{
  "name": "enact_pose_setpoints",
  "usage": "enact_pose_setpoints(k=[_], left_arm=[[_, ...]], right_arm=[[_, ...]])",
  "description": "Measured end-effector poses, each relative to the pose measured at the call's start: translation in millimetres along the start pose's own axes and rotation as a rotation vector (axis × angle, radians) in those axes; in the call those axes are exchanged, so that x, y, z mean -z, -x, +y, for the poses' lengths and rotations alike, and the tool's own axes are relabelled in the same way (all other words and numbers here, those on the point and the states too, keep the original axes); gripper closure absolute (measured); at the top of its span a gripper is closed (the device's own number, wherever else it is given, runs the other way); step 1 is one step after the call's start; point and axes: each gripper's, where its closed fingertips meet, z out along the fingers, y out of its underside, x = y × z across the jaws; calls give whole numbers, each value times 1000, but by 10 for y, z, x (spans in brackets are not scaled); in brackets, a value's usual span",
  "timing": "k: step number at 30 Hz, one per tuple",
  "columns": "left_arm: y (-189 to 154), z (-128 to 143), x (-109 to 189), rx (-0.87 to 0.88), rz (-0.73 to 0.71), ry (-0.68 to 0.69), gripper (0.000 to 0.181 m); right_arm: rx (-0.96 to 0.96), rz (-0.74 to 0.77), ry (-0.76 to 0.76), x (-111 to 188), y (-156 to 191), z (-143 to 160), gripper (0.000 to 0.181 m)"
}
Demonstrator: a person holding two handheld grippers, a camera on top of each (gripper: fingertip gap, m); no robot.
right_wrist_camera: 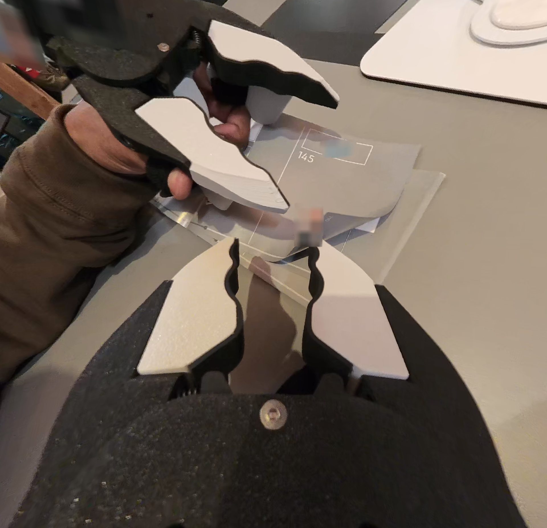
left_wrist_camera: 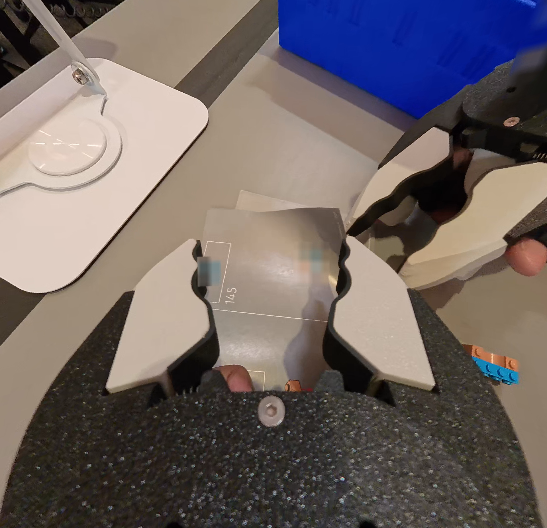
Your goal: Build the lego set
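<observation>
Left wrist view: we count two hand-held grippers, one instruction booklet, one small brick assembly, one blue bin and one white stand base.

The left hand-held gripper (left_wrist_camera: 270,247) is spread wide, with nothing between its fingers; it hovers over the instruction booklet (left_wrist_camera: 275,265). The right hand-held gripper (left_wrist_camera: 352,232) enters from the right, its fingers parted and its tip just at the booklet's right edge; whether it touches the paper we cannot tell.

The instruction booklet lies flat on the grey desk (left_wrist_camera: 296,146), open, with its top page curling upward. In this view its long axis appears to run toward the blue bin (left_wrist_camera: 414,40) at the far side of the desk; the page's printed frames read sideways from here.

The brick assembly (left_wrist_camera: 494,365), one copper layer over one blue layer, sits on the desk to the right of the left gripper body, partly hidden by it. Its long axis runs left to right, studs facing the camera.

The white stand base (left_wrist_camera: 97,164) rests at the far-left part of the desk.

In the right wrist view, the right hand-held gripper (right_wrist_camera: 273,244) is moderately open and empty over the booklet's (right_wrist_camera: 340,188) near edge. The left hand-held gripper (right_wrist_camera: 313,155) is held above the booklet with its fingers wide apart by a hand (right_wrist_camera: 103,146) in a brown sleeve.
</observation>
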Motion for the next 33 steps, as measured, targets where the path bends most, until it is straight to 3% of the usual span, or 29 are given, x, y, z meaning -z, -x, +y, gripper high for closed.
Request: enact_pose_setpoints(k=[14, 33], left_arm=[[-62, -84, 31, -18, -10, 0, 93], [-51, 10, -40, -28, -22, 47, 93]], right_arm=[[-30, -49, 30, -13, 33, 36, 132], [16, -94, 21, -14, 122, 27, 132]])
